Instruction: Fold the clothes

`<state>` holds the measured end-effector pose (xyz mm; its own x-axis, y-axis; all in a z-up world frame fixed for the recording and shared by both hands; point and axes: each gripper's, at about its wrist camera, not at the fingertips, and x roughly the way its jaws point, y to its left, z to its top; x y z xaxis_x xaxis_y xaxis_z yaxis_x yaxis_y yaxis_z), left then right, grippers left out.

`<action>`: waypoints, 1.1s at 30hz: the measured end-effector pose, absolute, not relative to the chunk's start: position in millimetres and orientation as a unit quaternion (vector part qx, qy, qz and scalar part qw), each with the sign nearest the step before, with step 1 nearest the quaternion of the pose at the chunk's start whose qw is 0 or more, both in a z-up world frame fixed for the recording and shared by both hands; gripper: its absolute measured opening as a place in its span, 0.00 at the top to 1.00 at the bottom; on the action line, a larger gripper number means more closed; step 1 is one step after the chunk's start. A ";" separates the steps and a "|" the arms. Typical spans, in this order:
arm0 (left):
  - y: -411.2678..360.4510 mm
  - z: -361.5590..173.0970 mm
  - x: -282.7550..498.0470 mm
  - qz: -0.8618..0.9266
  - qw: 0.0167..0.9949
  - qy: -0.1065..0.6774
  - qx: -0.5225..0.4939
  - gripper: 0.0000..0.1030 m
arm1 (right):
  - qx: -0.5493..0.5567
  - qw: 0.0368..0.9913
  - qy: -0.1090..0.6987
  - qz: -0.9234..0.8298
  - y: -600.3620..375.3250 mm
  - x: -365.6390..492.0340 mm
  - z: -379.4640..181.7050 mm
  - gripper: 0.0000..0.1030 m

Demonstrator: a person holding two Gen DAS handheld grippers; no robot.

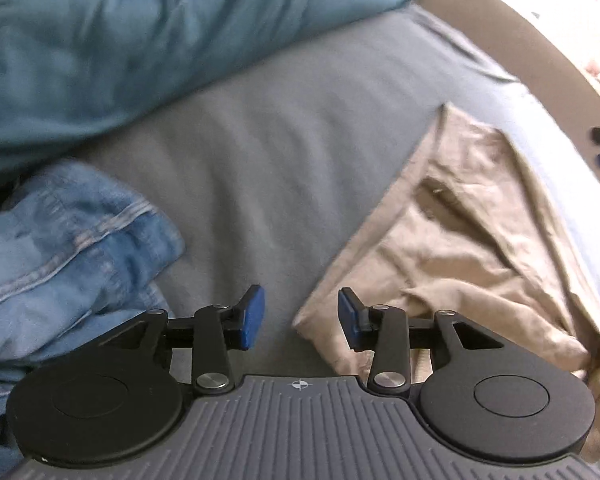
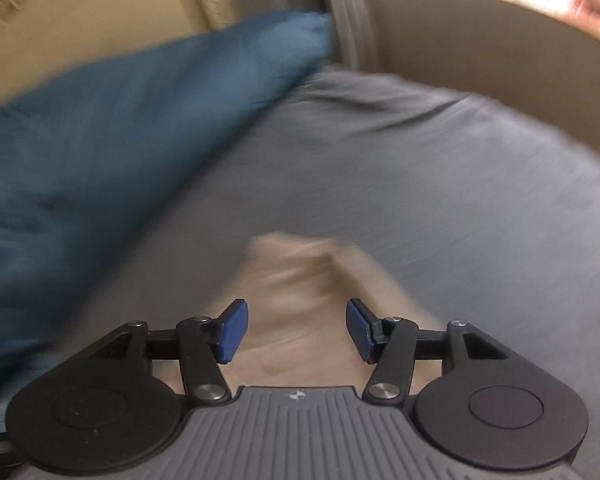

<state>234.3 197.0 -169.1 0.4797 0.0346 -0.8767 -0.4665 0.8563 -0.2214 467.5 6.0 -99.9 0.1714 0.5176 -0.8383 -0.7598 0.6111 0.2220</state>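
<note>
A crumpled beige garment (image 1: 460, 240) lies on the grey bed sheet (image 1: 260, 152), to the right in the left wrist view. Its near left corner sits just ahead of my left gripper (image 1: 302, 317), which is open with nothing between its blue pads. Blue denim jeans (image 1: 60, 248) are bunched at the left. In the blurred right wrist view the same beige garment (image 2: 300, 280) lies straight ahead and runs under my right gripper (image 2: 298, 330), which is open and holds nothing.
A teal pillow or duvet (image 1: 120, 40) fills the upper left; it shows again (image 2: 100, 140) in the right wrist view. A beige bed frame edge (image 2: 480, 52) curves along the right, with a cream wall (image 2: 80, 8) behind.
</note>
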 end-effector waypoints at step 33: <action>188.3 -224.9 239.1 0.201 0.792 0.536 -0.213 0.61 | -0.261 0.672 0.466 0.513 104.4 343.5 -192.6 0.97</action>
